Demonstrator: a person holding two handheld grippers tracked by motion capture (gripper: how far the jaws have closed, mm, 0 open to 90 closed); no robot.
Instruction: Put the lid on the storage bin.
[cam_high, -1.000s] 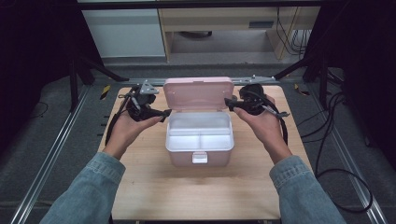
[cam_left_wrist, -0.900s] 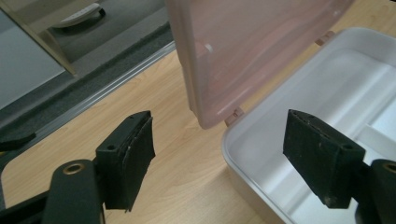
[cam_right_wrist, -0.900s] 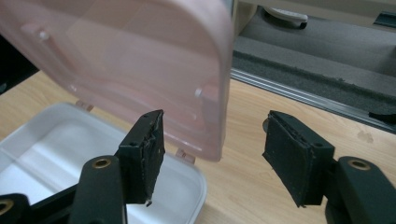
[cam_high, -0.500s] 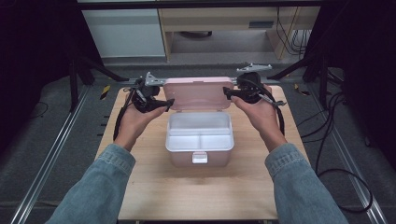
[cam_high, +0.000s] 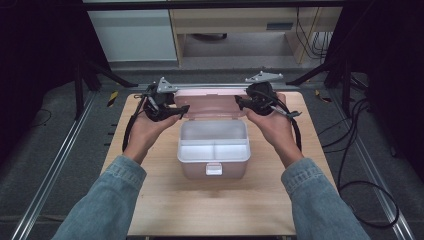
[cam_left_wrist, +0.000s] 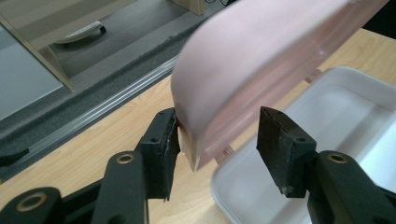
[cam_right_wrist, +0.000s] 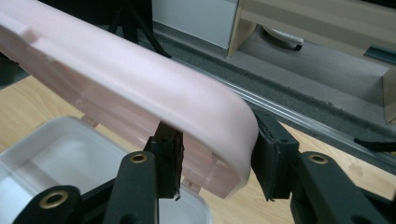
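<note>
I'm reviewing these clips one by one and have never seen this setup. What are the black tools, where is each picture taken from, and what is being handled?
A person holds a handheld two-jaw gripper in each hand. The high view looks down on a wooden table; the other two pictures come from cameras riding on each gripper. On the table stands a plastic box with a white divided tray and an open pink lid. The right gripper has closed on one corner of the lid. The left gripper straddles the other corner; its jaws have just been closing, one pad touching, the other apart.
</note>
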